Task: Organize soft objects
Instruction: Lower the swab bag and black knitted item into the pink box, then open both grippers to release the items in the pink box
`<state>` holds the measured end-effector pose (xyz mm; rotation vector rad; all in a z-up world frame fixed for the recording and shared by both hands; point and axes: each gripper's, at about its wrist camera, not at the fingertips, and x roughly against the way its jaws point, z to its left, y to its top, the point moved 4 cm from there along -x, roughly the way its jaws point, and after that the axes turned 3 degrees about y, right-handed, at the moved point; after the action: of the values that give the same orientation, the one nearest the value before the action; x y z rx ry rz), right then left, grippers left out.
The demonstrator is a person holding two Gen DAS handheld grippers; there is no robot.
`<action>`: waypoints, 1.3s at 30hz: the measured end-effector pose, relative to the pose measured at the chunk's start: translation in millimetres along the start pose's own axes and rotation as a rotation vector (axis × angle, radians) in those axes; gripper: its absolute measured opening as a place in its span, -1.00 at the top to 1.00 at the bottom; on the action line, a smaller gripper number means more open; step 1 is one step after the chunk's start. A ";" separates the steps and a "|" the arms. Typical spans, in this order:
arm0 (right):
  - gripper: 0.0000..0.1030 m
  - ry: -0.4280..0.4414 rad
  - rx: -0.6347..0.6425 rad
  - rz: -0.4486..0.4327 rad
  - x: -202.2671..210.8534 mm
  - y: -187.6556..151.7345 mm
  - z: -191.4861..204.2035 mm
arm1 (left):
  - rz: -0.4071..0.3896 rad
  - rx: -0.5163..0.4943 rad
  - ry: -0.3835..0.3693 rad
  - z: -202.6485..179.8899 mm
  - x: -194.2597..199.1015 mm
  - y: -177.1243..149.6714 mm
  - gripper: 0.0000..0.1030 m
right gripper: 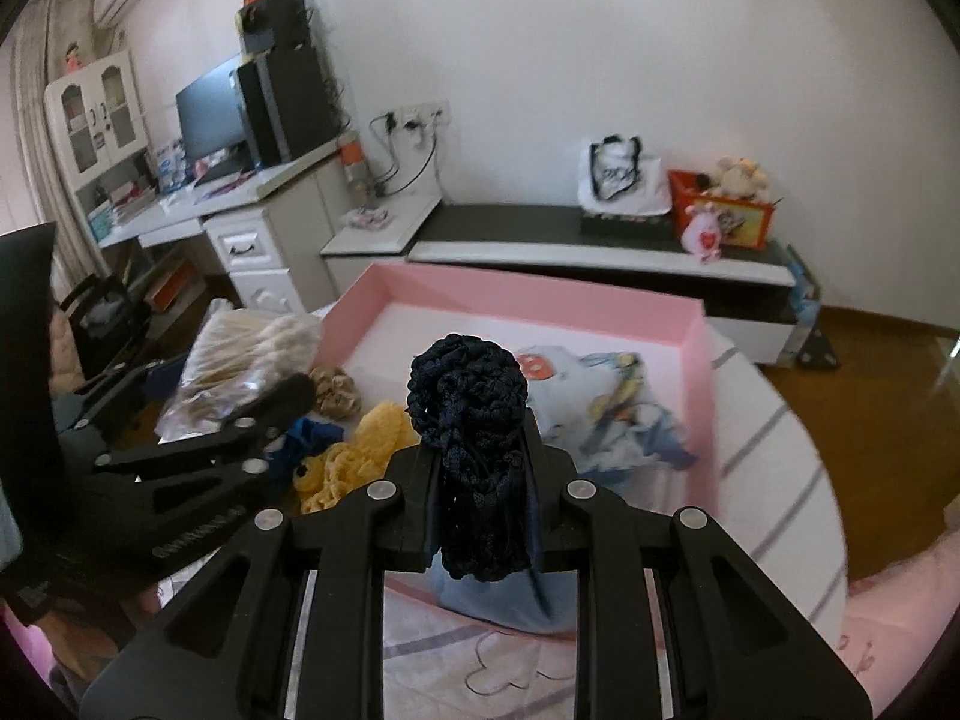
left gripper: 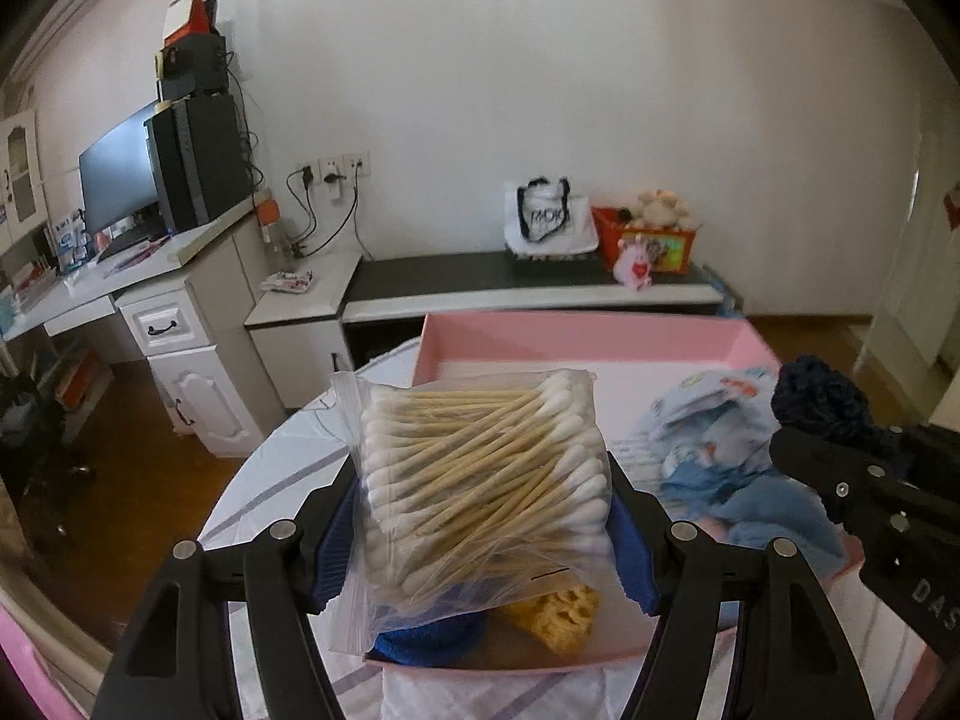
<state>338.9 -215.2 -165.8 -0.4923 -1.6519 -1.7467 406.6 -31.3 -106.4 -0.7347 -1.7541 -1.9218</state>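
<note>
1. Left hand-held gripper (left gripper: 489, 516): blue-padded jaws clamped on a clear zip bag of cotton swabs (left gripper: 480, 480), held above the near left corner of the pink tray (left gripper: 576, 333).
2. Right hand-held gripper (right gripper: 480, 480): jaws nearly together, pinching a dark navy knitted scrunchie (right gripper: 471, 420) that bunches up above the fingertips, over the tray's near edge.
3. In the tray: a yellow knitted piece (right gripper: 354, 456), a blue knitted piece (right gripper: 306, 438), a beige scrunchie (right gripper: 336, 393) and light blue printed cloth (right gripper: 612, 408) on the right side.
4. The tray lies on a round tabletop (right gripper: 774, 450) with a striped pale cover.
</note>
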 end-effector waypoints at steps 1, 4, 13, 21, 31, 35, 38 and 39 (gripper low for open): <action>0.60 0.006 0.003 0.005 -2.6 0.4 0.8 | 0.005 -0.004 -0.009 -2.8 -7.4 3.4 -0.30; 0.26 0.020 0.002 0.002 -6.7 0.1 1.5 | 0.021 0.001 -0.033 -3.7 -22.9 9.3 -0.34; -0.74 -0.026 -0.043 -0.057 5.3 4.6 -9.1 | 0.090 0.023 -0.044 8.7 -50.8 25.7 -0.64; -0.74 -0.038 -0.066 -0.036 1.1 3.4 -15.3 | 0.053 0.028 -0.041 19.1 -36.0 13.5 -0.74; -0.75 -0.050 -0.055 -0.036 2.9 0.7 -11.7 | 0.056 0.039 -0.029 18.2 -9.0 -22.5 -0.74; -0.76 -0.068 -0.060 -0.035 6.3 -1.6 -14.2 | 0.053 0.037 -0.023 16.5 -4.1 -23.7 -0.74; -0.92 -0.081 -0.073 -0.034 10.9 -3.9 -16.4 | 0.051 0.035 -0.027 14.8 1.9 -25.6 -0.75; -0.95 -0.087 -0.078 -0.038 13.0 -4.7 -17.2 | 0.050 0.034 -0.027 13.8 3.7 -26.5 -0.75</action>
<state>329.5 -234.8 -162.5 -0.5844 -1.6673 -1.8467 388.2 -14.7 -123.5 -0.7882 -1.7629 -1.8534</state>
